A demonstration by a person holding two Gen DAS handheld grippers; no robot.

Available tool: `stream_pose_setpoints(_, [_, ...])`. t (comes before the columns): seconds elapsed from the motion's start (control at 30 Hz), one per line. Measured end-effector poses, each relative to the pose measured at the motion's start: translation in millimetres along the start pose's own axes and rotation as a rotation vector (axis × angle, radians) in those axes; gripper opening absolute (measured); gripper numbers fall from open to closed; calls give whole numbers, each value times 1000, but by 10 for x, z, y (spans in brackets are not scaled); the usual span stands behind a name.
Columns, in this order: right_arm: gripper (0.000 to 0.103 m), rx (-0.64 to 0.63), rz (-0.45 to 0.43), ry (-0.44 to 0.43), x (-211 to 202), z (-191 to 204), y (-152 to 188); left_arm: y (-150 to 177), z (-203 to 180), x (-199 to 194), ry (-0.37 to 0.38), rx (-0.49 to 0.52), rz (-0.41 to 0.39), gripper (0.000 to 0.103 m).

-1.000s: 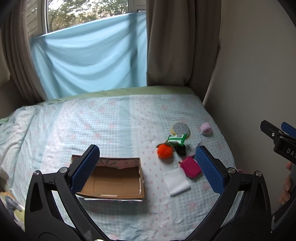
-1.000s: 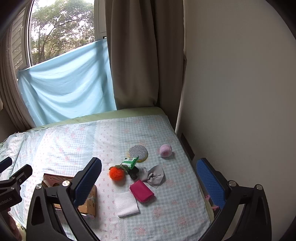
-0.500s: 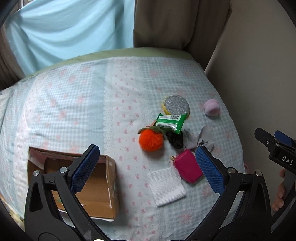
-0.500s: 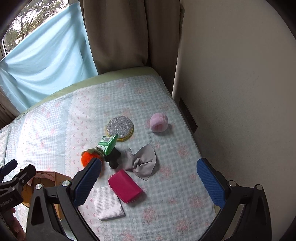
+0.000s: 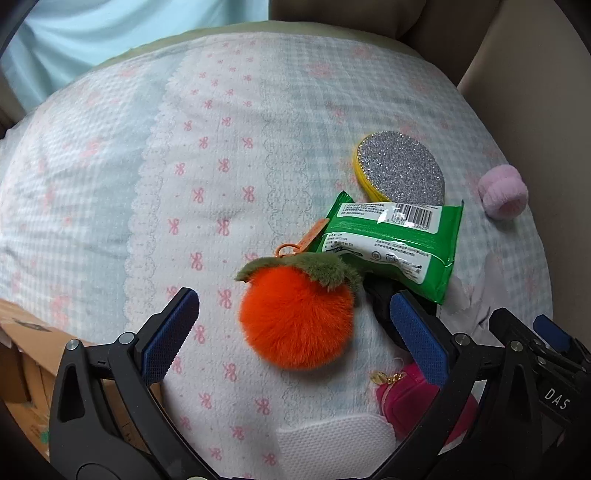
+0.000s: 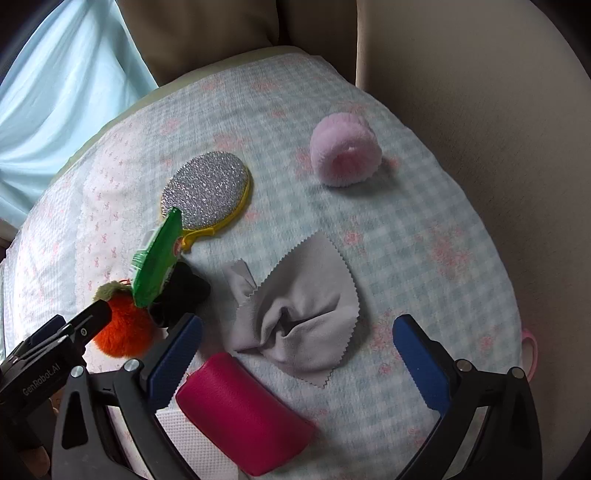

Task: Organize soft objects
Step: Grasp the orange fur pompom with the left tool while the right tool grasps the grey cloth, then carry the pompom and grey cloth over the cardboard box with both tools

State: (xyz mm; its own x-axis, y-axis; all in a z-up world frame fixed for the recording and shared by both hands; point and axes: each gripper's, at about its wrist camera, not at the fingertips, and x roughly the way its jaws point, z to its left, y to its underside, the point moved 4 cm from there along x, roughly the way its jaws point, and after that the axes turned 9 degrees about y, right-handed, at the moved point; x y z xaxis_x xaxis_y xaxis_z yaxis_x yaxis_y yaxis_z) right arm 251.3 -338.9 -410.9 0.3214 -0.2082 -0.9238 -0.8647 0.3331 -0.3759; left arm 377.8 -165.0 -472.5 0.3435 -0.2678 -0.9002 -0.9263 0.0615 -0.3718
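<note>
A fluffy orange pom-pom fruit point(image 5: 297, 317) with a green leaf lies on the bed, between the open jaws of my left gripper point(image 5: 291, 332). A green packet point(image 5: 391, 243) leans on it, over a black soft thing point(image 6: 181, 295). My right gripper point(image 6: 297, 350) is open just above a crumpled grey cloth point(image 6: 299, 317). A magenta pouch point(image 6: 243, 413) lies near its left finger. A white mesh pad point(image 5: 332, 446), a glittery silver round sponge point(image 6: 207, 192) and a pink fluffy scrunchie point(image 6: 345, 149) lie around.
A cardboard box point(image 5: 22, 373) sits at the left edge of the left wrist view. The beige wall point(image 6: 498, 110) runs along the bed's right side, curtains point(image 6: 203, 29) at the back. A pink ring point(image 6: 530, 354) lies at the bed's right edge.
Both grippers have dropped down and forward toward the pile of objects. The left one now straddles the orange pom-pom; the right one hovers over the grey cloth. Both stay open.
</note>
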Motion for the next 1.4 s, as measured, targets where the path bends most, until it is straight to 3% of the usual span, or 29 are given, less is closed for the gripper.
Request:
stream_pose_setpoints(0.3, [98,84,28,33,589,30,149,71,98,354,-6,0,9,85])
stream_pose_setpoints(0.33, [96,90,28,36,608,23,156,78,92,375,-5,2,16,80])
stream_pose_setpoints(0.43, [86,90,14,52,617,27,144,108,80,442,12,-2,39,63])
stream_pose_setpoints(0.57, [62,86,-4,42,581,90,86,93,102,412,21,-8,6,39])
stream_pose_setpoints(0.7, [41,73,-13,40,595,208,14,80,120,433,22,-6,9,35])
stream_pose_setpoints(0.97, [20,90,-25,44,625,147,-28,35,98,320,24,-5,-26,33])
stream_pose_setpoints(1.13, [18,106,-45,33,529,67,9,-23,28,196,10,37,-61,33])
stream_pose_setpoints(1.4, [18,83,-104,32,233,40,-9,-71,6,-137,21,21,-109,33])
